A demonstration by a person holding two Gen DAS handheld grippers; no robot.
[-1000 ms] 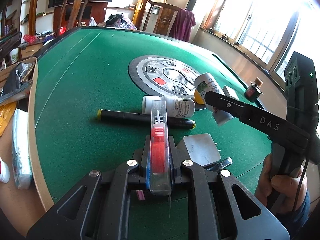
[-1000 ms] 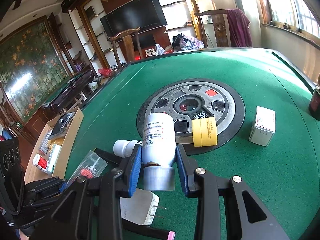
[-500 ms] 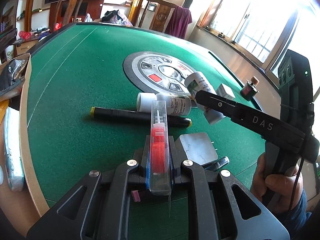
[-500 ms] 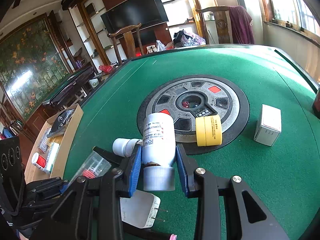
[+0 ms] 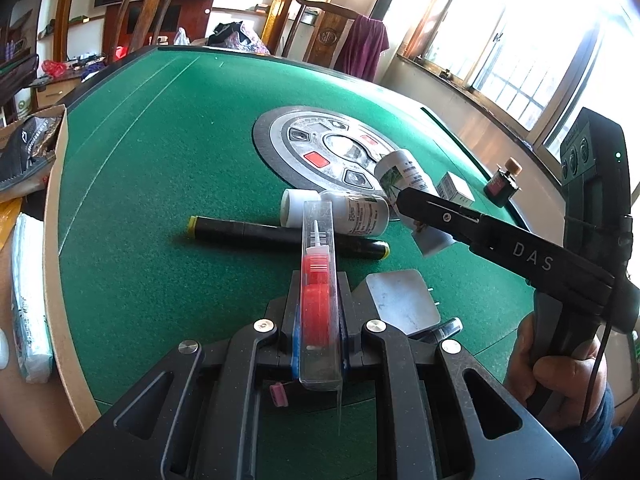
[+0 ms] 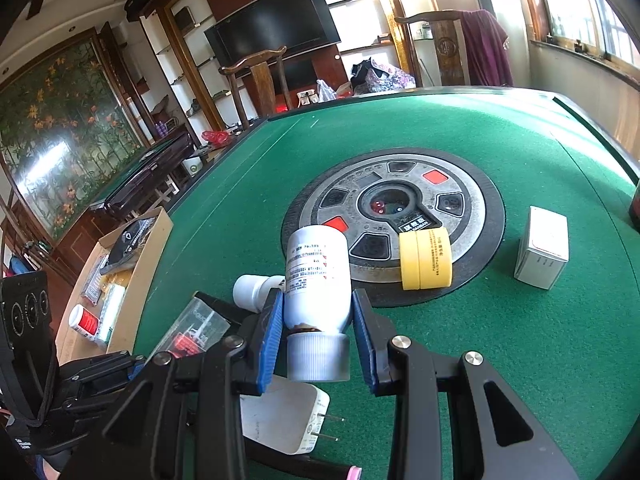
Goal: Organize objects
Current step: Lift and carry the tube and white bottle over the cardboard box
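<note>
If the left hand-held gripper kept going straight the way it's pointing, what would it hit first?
Probably the black marker lying crosswise just ahead of the left hand-held gripper, with the white bottle lying behind it. The held clear packet would touch first; depth is uncertain.

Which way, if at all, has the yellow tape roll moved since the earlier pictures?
No. The yellow tape roll lies on the same near edge of the round centre panel as before.

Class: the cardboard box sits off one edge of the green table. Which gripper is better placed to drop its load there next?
Left. The box lies on its side; the left gripper clamps the clear case. The right gripper holds a white bottle farther away.
</note>
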